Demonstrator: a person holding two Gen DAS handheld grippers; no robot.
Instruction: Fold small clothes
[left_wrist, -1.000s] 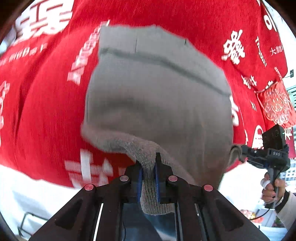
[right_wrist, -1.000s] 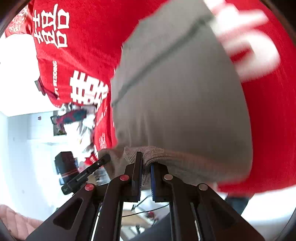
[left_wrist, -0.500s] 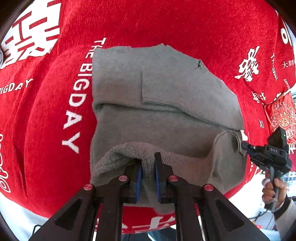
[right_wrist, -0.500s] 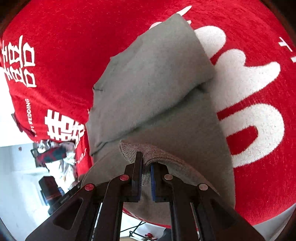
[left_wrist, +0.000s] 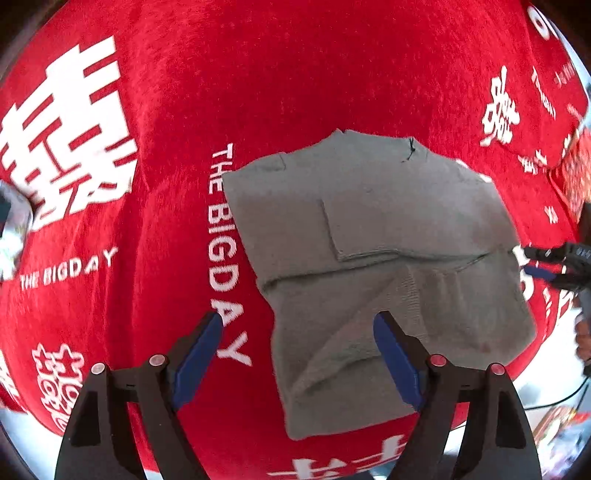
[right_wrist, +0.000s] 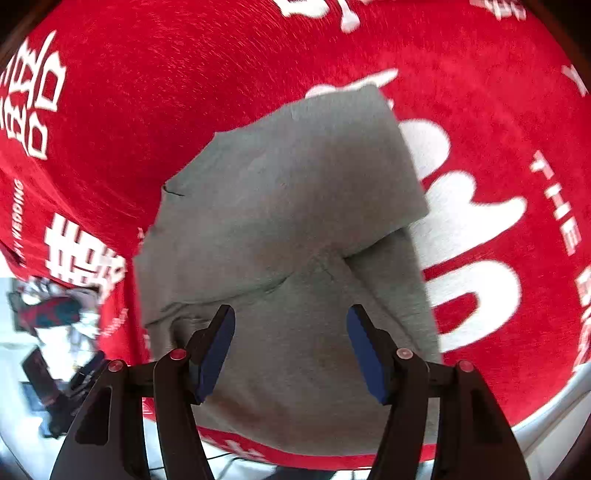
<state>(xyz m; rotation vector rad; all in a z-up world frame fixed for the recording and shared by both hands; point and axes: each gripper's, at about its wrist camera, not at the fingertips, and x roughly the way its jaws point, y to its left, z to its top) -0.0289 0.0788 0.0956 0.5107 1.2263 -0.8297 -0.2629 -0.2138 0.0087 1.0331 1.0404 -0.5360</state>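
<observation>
A grey knitted garment (left_wrist: 376, 258) lies folded on the red cloth, its near part doubled over the far part. My left gripper (left_wrist: 297, 325) hangs above the garment's near left edge with its jaws opening; nothing is pinched between them. In the right wrist view the same grey garment (right_wrist: 288, 229) fills the middle, and my right gripper (right_wrist: 290, 321) hovers over its near part, jaws opening and free of the knit. The right gripper (left_wrist: 546, 269) also shows at the right edge of the left wrist view.
A red cloth (left_wrist: 295, 74) with white characters and the words "THE BIG DAY" covers the table. Its near edge (right_wrist: 546, 417) drops to a white floor. Cluttered items and dark gear (right_wrist: 51, 317) sit beyond the left edge.
Both grippers let go of the grey garment's hem and spread their jaws. The hem has dropped flat onto the garment, and both grippers have pulled back and up from it.
</observation>
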